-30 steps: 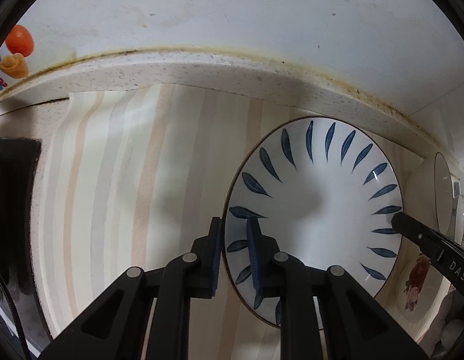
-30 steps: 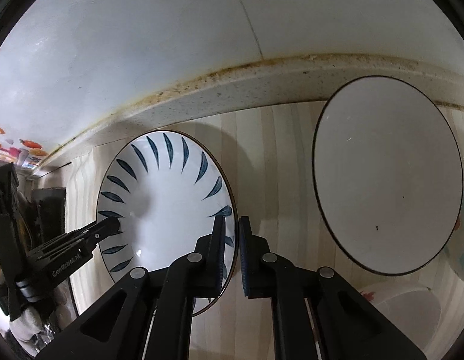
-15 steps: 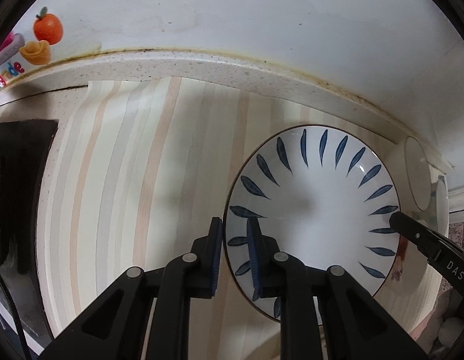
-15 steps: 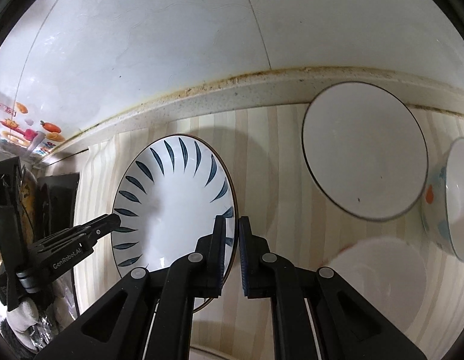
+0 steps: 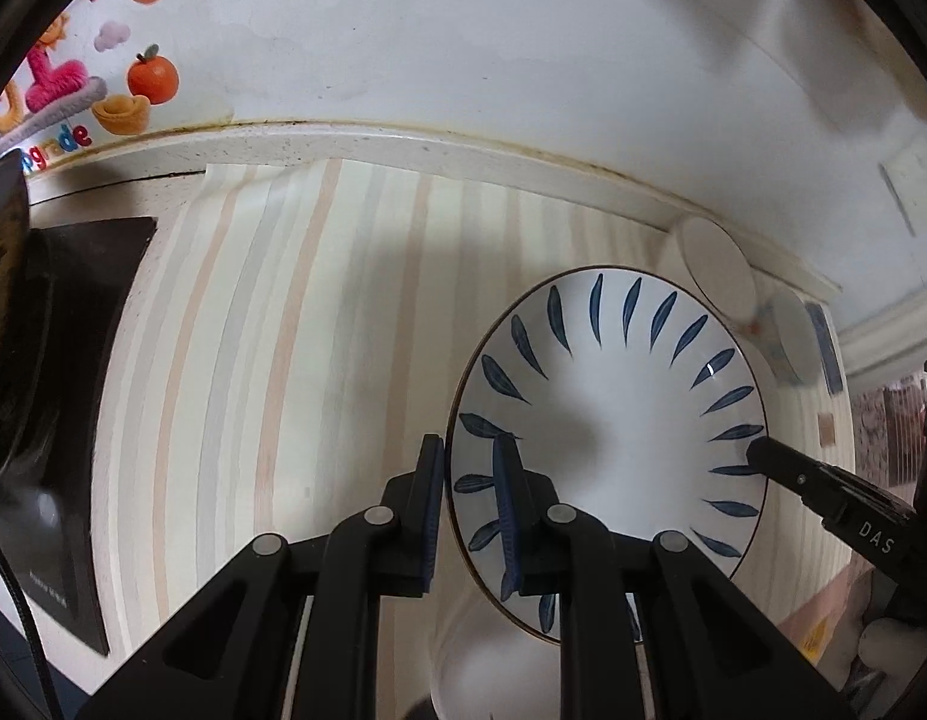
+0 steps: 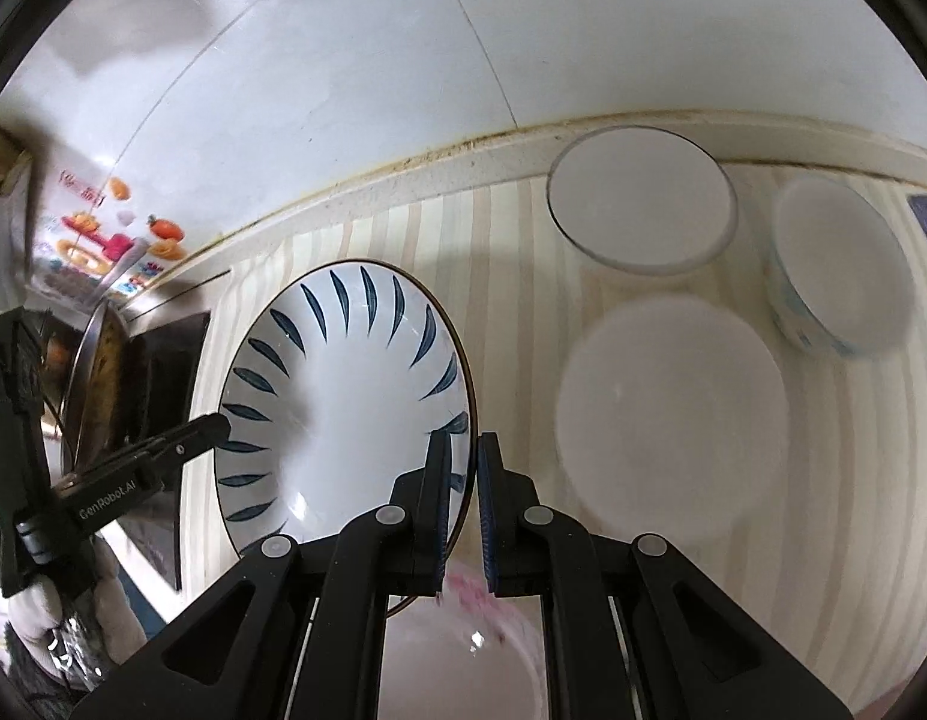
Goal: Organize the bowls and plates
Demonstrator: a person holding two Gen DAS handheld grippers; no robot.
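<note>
Striped counter below a stained white wall. Left gripper (image 5: 468, 516) and right gripper (image 6: 461, 504) each clamp opposite rims of the leaf plate (image 6: 349, 408), held above the counter. To the right sit a white plate (image 6: 673, 426), a white bowl (image 6: 642, 204) and a patterned bowl (image 6: 835, 270) (all unstacked). Sorting looks barely begun.

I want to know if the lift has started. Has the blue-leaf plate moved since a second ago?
Yes. The blue-leaf plate, clamped by both grippers, has risen and drawn back from the wall ledge; more striped mat and the white bowls show.
</note>
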